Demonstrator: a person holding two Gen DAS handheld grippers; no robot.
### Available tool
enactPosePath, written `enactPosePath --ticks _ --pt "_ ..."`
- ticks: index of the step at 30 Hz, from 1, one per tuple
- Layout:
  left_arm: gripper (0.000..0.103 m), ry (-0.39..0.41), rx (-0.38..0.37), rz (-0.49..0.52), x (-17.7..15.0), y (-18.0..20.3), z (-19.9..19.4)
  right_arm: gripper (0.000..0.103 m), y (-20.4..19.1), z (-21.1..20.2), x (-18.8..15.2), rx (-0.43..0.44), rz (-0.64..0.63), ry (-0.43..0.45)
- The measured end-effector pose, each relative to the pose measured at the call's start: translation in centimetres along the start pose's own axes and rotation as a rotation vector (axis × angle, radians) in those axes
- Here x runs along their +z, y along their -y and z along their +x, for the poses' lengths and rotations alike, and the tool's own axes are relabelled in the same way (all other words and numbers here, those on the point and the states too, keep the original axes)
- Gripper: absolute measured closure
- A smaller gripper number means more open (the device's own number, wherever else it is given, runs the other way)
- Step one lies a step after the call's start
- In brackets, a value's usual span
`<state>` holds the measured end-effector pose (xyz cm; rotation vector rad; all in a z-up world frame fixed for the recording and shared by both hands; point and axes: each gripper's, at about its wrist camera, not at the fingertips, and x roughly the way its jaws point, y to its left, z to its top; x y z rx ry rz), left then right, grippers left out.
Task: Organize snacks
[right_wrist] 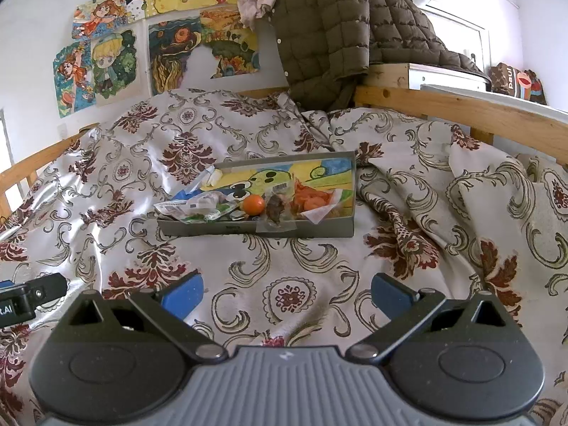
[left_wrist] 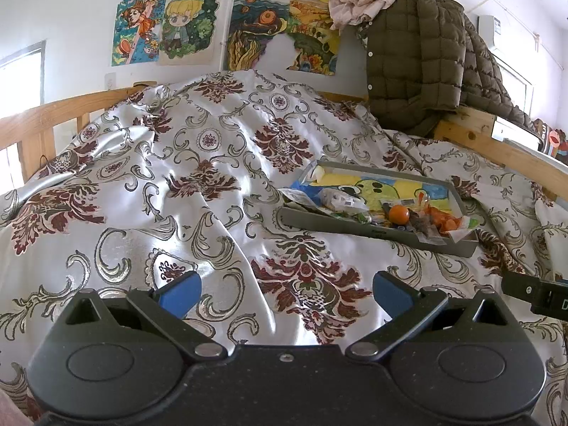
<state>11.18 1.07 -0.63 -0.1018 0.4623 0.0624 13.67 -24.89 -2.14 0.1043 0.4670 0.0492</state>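
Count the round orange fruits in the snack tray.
1. A single round orange fruit sits near the front wall of the grey tray, between the clear wrappers and a dark packet. Others may be hidden under the packets.

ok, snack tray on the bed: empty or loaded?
Loaded. The grey tray holds an orange fruit and several wrapped snacks, mostly along its near edge.

A bedroom at home: a wooden bed [right_wrist: 443, 106] with a flowery blanket [right_wrist: 319, 266], kids' drawings [left_wrist: 184, 28] upper left, a coat [right_wrist: 330, 35] on top.
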Motion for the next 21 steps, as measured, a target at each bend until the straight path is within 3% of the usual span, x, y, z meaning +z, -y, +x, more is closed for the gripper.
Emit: enactPosePath --ticks 7,11,21 --pt "0.001 -0.011 0.006 -0.002 -0.10 -0.18 0.13 0.000 0.19 0.08 -0.09 -0.002 0.002 -0.002" --pt "0.001 -0.034 0.062 -0.012 0.20 0.15 0.26 0.000 0.12 0.06 -0.02 -0.002 -0.001 -0.001" --pt "0.001 -0.019 0.035 -0.017 0.31 0.32 -0.11 0.000 0.07 0.04 0.00 -0.002 -0.001 -0.002"
